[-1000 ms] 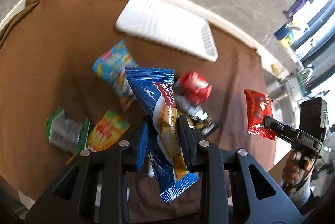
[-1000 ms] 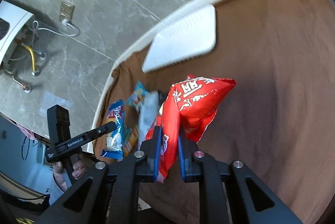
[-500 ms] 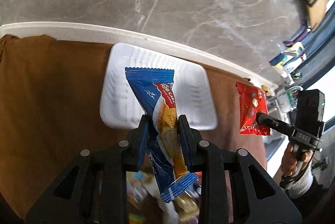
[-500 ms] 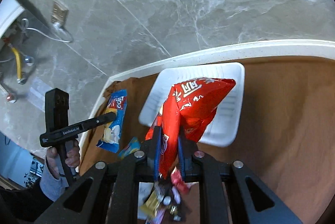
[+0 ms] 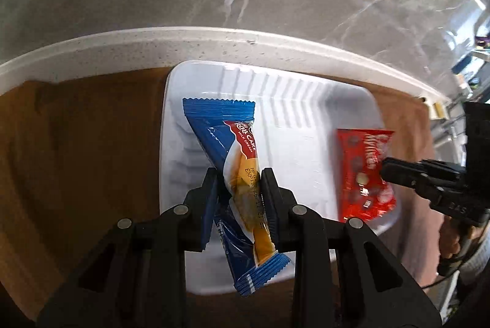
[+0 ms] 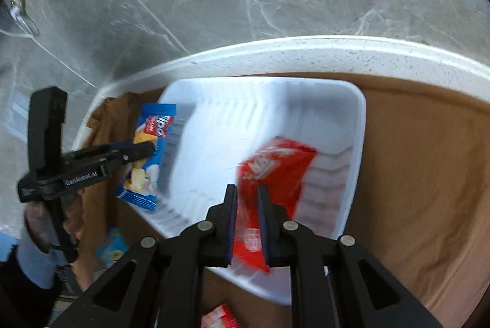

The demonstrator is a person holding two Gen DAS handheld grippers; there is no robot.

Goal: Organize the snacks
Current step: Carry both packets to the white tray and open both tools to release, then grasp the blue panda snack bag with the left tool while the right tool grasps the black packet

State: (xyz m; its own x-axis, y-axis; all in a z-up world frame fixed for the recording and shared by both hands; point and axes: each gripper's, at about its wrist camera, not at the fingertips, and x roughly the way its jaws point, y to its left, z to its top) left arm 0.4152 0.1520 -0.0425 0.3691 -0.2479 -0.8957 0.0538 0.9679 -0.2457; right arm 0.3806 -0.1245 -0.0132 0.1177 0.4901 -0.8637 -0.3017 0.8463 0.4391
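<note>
Both grippers are over the white tray [image 5: 306, 101] on the brown cloth [image 5: 76, 144]. Left gripper [image 5: 239, 190] is pinched on the blue roll cake packet [image 5: 235, 150] at mid-length, held above the tray's left part. Right gripper [image 6: 246, 205] pinches the red snack bag [image 6: 275, 171], blurred, low over the tray's right side. Both packs look light, soft and crinkly, with slick film, so they could slide or swing; a grip on the flat middle or the crimped end seal seems safest. More snacks lie near the tray's front edge.
</note>
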